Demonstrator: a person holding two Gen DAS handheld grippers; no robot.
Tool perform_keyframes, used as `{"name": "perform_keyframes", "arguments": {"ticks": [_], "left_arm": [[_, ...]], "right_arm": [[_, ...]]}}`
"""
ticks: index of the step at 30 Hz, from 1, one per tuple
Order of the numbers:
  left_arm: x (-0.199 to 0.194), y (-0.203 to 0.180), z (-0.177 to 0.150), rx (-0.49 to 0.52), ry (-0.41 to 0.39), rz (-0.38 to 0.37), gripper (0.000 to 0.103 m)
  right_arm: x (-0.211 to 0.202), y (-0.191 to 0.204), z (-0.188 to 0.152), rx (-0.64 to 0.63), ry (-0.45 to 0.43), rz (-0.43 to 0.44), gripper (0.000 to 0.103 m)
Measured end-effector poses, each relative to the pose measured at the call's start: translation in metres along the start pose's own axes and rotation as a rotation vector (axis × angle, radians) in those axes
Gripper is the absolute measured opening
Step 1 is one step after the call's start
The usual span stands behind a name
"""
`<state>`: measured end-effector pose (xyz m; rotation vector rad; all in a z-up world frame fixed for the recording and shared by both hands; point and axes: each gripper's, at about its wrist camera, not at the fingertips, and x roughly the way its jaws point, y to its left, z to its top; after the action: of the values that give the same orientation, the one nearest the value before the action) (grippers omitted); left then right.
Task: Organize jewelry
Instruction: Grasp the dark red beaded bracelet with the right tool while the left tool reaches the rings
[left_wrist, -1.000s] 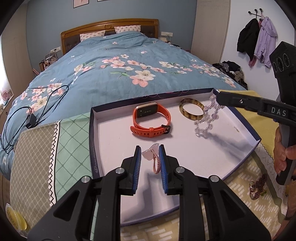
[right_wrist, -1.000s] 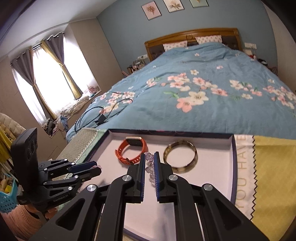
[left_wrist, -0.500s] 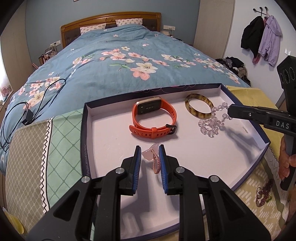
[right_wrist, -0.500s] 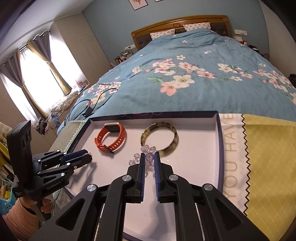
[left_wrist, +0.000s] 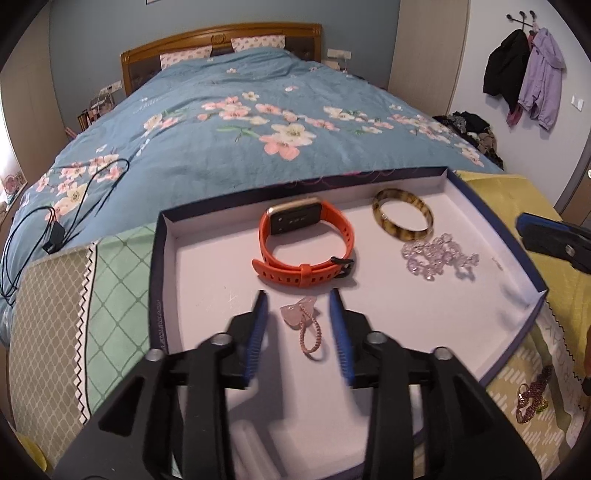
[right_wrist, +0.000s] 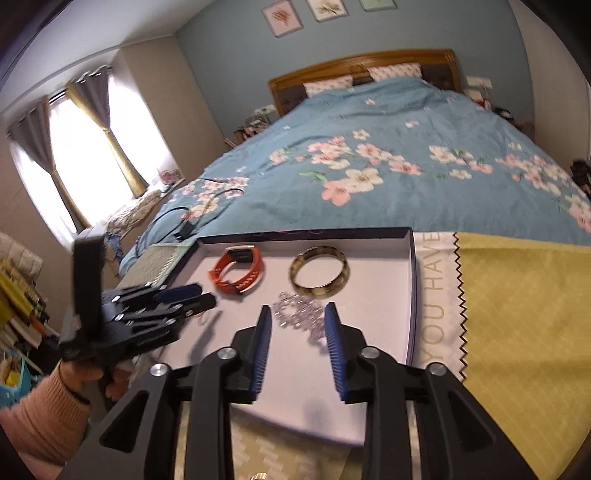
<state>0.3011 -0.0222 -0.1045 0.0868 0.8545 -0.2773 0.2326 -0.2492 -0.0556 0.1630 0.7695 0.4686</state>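
Observation:
A white tray with a navy rim (left_wrist: 157, 277) (right_wrist: 384, 295) holds an orange smartwatch (left_wrist: 303, 275) (right_wrist: 240, 254) and a tortoiseshell bangle (left_wrist: 406, 232) (right_wrist: 317, 291). Beside them lie a clear crystal bead bracelet (left_wrist: 436, 256) (right_wrist: 299, 314) and a pink cord bracelet with a pink charm (left_wrist: 293, 314). My left gripper (left_wrist: 298, 295) (right_wrist: 199, 295) hovers over the pink bracelet, which lies loose on the tray floor between its opening jaws. My right gripper (right_wrist: 297, 307) (left_wrist: 554, 236) is opening too, with the crystal bracelet resting on the tray just beyond its tips.
The tray sits on patterned cloths, green (left_wrist: 110, 295) to the left and yellow (right_wrist: 517, 314) to the right, at the foot of a bed with a blue floral quilt (left_wrist: 258, 129). A purple and gold piece (left_wrist: 532, 395) lies on the cloth outside the tray. A black cable (left_wrist: 55, 229) trails over the quilt.
Both grippers' jaws have parted. The crystal bracelet left the right gripper and now lies by the bangle; the pink bracelet lies free. The right gripper drew back towards the tray's right edge.

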Motion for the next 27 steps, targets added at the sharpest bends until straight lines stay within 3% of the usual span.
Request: {"name": "perform_keyframes", "arguments": {"ticks": [4,12,20,27], "left_arm": [[-0.026,0.000,0.000,-0.007,-0.063,0.001,0.054],[-0.097,0.002,-0.025,0.001,-0.176,0.003,0.058],[-0.133,-0.006,-0.071,0.031,-0.180,0.000,0.059],[-0.138,-0.012,-0.097,0.020,-0.150,-0.022,0.060]], "right_arm": [[-0.023,0.013,-0.017,-0.090,-0.005,0.008,0.034],[-0.044,0.011,-0.067,-0.177,0.092,-0.050,0.034],[-0.048,0.001,-0.105,-0.177,0.170,-0.066,0.033],[-0.044,0.010,-0.116,-0.226,0.192,-0.091,0.032]]}}
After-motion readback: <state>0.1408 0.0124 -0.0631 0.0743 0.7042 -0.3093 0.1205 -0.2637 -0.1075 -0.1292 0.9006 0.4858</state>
